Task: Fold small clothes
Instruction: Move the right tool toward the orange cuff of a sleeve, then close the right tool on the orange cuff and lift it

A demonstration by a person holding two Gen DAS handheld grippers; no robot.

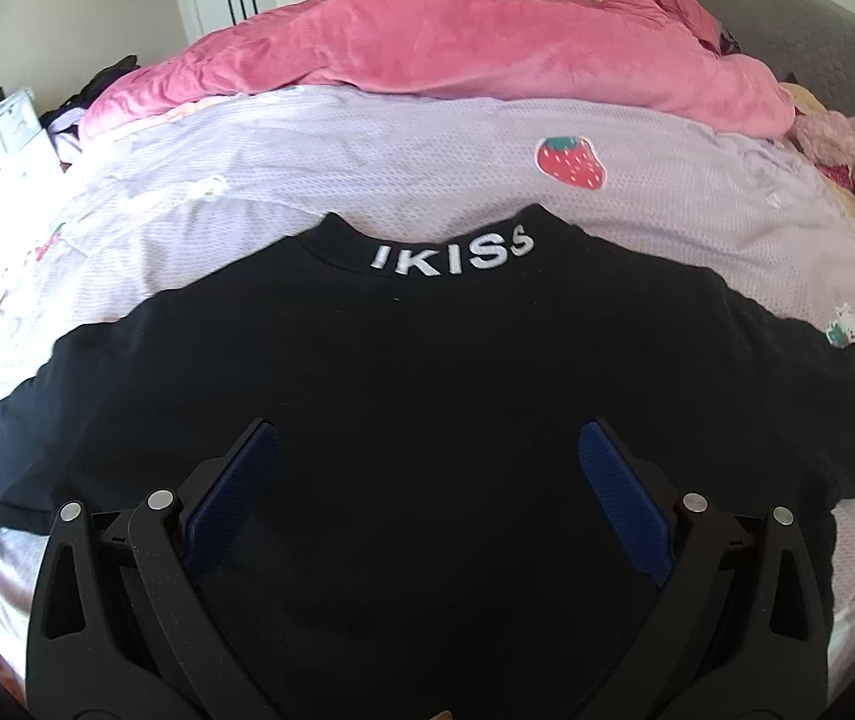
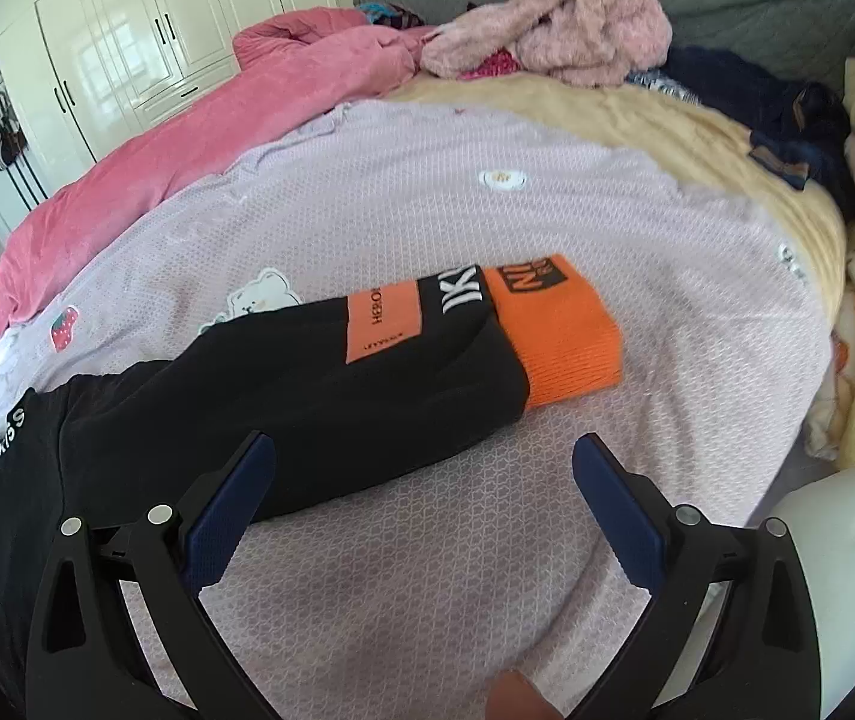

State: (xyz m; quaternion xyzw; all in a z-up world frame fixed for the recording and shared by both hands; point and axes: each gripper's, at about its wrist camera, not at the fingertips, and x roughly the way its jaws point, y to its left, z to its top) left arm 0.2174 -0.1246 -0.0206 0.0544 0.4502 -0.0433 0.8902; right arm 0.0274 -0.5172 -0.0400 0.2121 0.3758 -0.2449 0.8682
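Note:
A small black sweatshirt (image 1: pixel 415 372) lies spread flat on a lilac bed sheet (image 1: pixel 367 162), its collar with white "IKISS" lettering (image 1: pixel 451 255) pointing away from me. My left gripper (image 1: pixel 427 450) hovers over the middle of its back, open, with nothing between the blue pads. In the right wrist view the sweatshirt's sleeve (image 2: pixel 331 384) stretches to the right and ends in an orange cuff (image 2: pixel 559 342). My right gripper (image 2: pixel 424 456) is open just in front of that sleeve, over bare sheet, with the left fingertip (image 2: pixel 259 450) over the sleeve's lower edge.
A pink quilt (image 1: pixel 457 42) is bunched along the far side of the bed. A fluffy pink garment (image 2: pixel 559 30) and dark clothes (image 2: pixel 775 108) pile up at the back right, on a yellow blanket (image 2: pixel 697 138). A white rounded object (image 2: pixel 847 570) sits at the right edge.

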